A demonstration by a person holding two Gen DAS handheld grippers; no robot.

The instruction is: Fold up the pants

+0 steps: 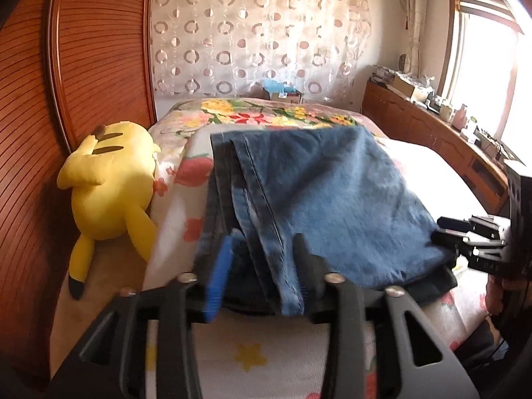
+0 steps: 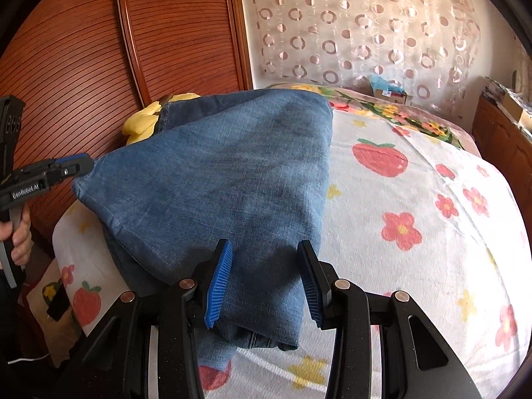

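Observation:
Folded blue jeans [image 1: 332,193] lie on the flowered bed cover [image 1: 252,359]. My left gripper [image 1: 264,239] stands open over their near left edge, the hem strip and dark denim lying loosely between its fingers. In the right wrist view, the jeans [image 2: 232,173] rise like a tent. My right gripper [image 2: 266,244] is shut on their near folded edge, denim filling the gap between the blue pads. The left gripper [image 2: 83,163] shows there at the jeans' left corner. The right gripper [image 1: 442,229] shows at the jeans' right edge.
A yellow plush toy [image 1: 109,183] lies left of the jeans against the slatted wooden panel [image 1: 83,66]. The bed cover [image 2: 415,199] stretches bare to the right. A low wooden cabinet [image 1: 432,126] with clutter runs under the window. A person's hand [image 2: 20,236] holds the left gripper's handle.

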